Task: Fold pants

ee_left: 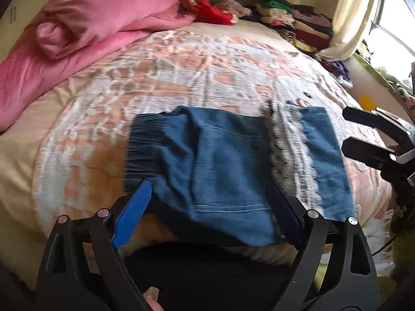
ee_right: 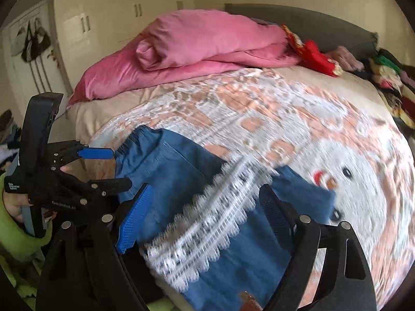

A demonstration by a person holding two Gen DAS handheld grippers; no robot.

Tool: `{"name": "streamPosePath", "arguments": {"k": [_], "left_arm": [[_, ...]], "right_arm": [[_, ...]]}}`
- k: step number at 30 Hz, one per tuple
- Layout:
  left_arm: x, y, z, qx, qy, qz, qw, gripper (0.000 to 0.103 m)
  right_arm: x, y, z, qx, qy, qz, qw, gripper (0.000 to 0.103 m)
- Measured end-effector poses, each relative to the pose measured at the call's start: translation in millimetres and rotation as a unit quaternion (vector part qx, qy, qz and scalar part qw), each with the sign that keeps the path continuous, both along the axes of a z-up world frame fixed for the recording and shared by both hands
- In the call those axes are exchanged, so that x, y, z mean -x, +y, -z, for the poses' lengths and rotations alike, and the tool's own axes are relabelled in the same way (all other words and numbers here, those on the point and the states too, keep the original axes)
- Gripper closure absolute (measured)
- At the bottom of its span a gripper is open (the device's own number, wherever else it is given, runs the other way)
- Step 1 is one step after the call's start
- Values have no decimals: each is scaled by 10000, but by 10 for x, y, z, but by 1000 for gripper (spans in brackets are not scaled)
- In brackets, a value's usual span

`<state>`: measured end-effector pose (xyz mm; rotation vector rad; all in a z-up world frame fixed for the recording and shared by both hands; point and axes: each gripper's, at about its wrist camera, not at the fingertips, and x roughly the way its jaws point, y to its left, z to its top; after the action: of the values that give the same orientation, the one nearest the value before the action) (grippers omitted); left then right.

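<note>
Blue pants (ee_left: 207, 155) lie folded on the bed, with a white lace strip (ee_left: 288, 150) across them near their right end. My left gripper (ee_left: 208, 182) hovers open just above their near edge; its blue pads (ee_left: 135, 212) stand wide apart and hold nothing. In the right wrist view the pants (ee_right: 176, 176) and the lace strip (ee_right: 207, 223) fill the lower middle. My right gripper (ee_right: 205, 187) is open over them and grips no cloth. Each gripper shows in the other's view: the right gripper (ee_left: 346, 131) at the right edge, the left gripper (ee_right: 121, 167) at the left, both open.
The bed has a peach and white lace cover (ee_left: 181, 72). A pink duvet (ee_left: 85, 26) is bunched at the head. Stacked clothes (ee_left: 298, 23) line the far right side by a curtain (ee_left: 355, 13). A hand in a green sleeve (ee_right: 18, 230) holds the left gripper. Wardrobe doors (ee_right: 109, 18) stand behind.
</note>
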<state>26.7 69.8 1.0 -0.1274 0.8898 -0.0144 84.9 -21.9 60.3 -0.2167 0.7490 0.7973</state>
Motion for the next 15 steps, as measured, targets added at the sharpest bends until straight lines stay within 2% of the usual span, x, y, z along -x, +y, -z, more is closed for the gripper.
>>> {"name": "streamPosePath", "arguments": {"k": [7,12,14,15], "left_arm": [[1,316,115,102,165,-428,9989,20],[-30,579,267,386,339,-771,9957,19],[-42,634,340,594,424,-769,9944,19],[-52,653,371,713,455,-738,9937,23]], "right_arm": [[-210,486,25,129,140,-455,9988,20],[-322,844,76,303,264,-808,9959,20],[-370,977,105,351,338,-938,9944,20],[-406,1048,125,356,400,-1001,9935,20]]}}
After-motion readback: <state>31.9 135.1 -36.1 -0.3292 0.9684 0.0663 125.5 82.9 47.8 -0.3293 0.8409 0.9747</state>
